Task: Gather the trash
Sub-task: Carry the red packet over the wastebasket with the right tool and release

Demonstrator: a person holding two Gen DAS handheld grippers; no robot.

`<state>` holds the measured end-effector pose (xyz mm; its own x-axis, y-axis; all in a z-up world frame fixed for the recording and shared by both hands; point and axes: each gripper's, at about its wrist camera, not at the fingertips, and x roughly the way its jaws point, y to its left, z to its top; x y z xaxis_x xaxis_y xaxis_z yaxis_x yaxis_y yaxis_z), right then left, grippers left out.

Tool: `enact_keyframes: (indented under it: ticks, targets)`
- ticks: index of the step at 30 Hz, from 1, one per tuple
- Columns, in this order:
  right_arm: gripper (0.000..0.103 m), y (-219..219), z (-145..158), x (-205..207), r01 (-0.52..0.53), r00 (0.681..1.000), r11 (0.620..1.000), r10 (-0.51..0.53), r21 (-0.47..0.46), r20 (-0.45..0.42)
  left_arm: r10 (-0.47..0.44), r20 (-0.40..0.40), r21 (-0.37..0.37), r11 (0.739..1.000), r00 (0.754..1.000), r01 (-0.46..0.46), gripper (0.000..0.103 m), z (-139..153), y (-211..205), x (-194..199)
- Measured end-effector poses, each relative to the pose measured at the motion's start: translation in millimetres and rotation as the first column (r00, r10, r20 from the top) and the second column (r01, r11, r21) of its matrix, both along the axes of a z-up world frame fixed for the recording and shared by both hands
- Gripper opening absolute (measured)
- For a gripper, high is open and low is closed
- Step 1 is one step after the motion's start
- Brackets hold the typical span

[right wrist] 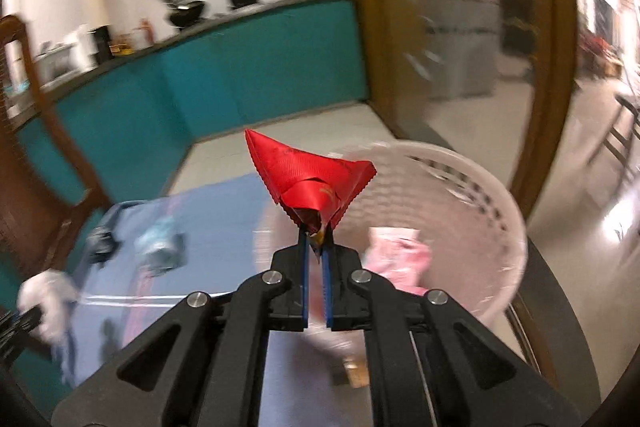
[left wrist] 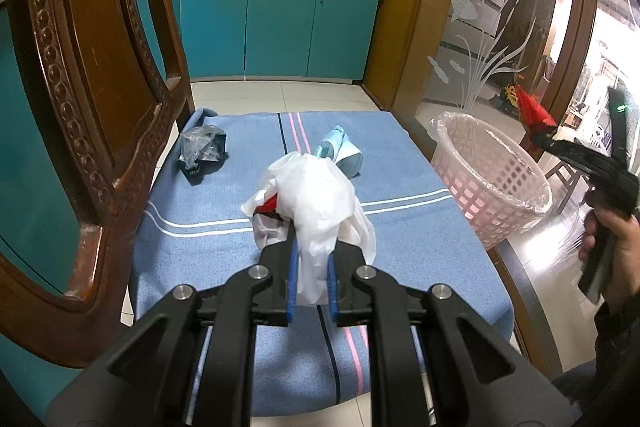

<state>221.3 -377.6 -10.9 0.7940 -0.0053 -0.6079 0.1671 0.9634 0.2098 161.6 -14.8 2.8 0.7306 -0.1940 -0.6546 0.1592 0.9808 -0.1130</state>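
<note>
The right gripper (right wrist: 316,247) is pinching a red wrapper (right wrist: 310,183) just left of the pink basket (right wrist: 480,187); the left gripper (left wrist: 312,267) is clamping a white plastic bag (left wrist: 316,195).

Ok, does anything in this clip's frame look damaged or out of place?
The wooden chair beside the blue cloth has worn, chipped finish along its lower frame edge. The pink basket overhangs the table edge. Otherwise only the expected trash on the cloth.

Left view sharp; right view motion-blurred; fisheye-bent edges
</note>
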Motion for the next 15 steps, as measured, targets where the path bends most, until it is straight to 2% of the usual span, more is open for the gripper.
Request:
enact_keyframes:
  ticks: [1,2,3,4,5,7,8,9,11,13,15]
  targets:
    - [0.007,-7,-8,5,0.017,1.000,1.000,-0.017,0.001,-0.014,-0.001,-0.001,0.001,1.000,1.000,0.001,0.013,0,-1,0]
    - [0.017,-14,-19,12,0.034,0.999,0.999,-0.034,-0.001,-0.033,-0.001,-0.001,0.002,1.000,1.000,0.001,0.013,0,-1,1]
    - [0.041,-18,-30,18,0.045,0.997,0.999,-0.045,-0.004,-0.062,-0.003,-0.001,0.003,1.000,1.000,0.003,0.013,0,-2,1]
    - [0.051,-21,-36,21,0.054,0.995,0.998,-0.055,-0.006,-0.083,-0.004,-0.002,0.005,1.000,1.000,0.004,0.013,-1,-3,2]
    - [0.056,-25,-43,22,0.074,0.992,0.997,-0.074,-0.003,-0.103,-0.006,-0.003,0.007,1.000,1.000,0.006,0.013,-2,-4,2]
    - [0.056,-30,-35,17,0.091,0.992,0.995,-0.088,0.027,-0.094,-0.010,-0.008,0.015,1.000,1.000,0.010,0.013,-4,-7,3]
    - [0.060,-32,-21,8,0.092,0.995,0.994,-0.090,0.057,-0.044,-0.012,-0.012,0.020,1.000,1.000,0.013,0.013,-6,-8,4]
    - [0.074,-35,-5,-4,0.096,0.995,0.992,-0.098,0.081,0.016,-0.015,-0.015,0.023,1.000,1.000,0.015,0.013,-7,-9,5]
    - [0.096,-39,20,-29,0.128,0.981,0.986,-0.142,0.110,0.135,-0.024,-0.021,0.029,0.999,0.999,0.025,0.013,-9,-14,5]
    - [0.100,-47,37,-60,0.180,0.945,0.969,-0.217,0.167,0.243,-0.057,-0.020,0.036,0.998,0.998,0.057,0.013,-10,-26,4]
    - [0.100,-58,42,-78,0.200,0.922,0.948,-0.267,0.246,0.279,-0.118,-0.025,0.010,0.993,0.993,0.119,0.013,-9,-45,4]
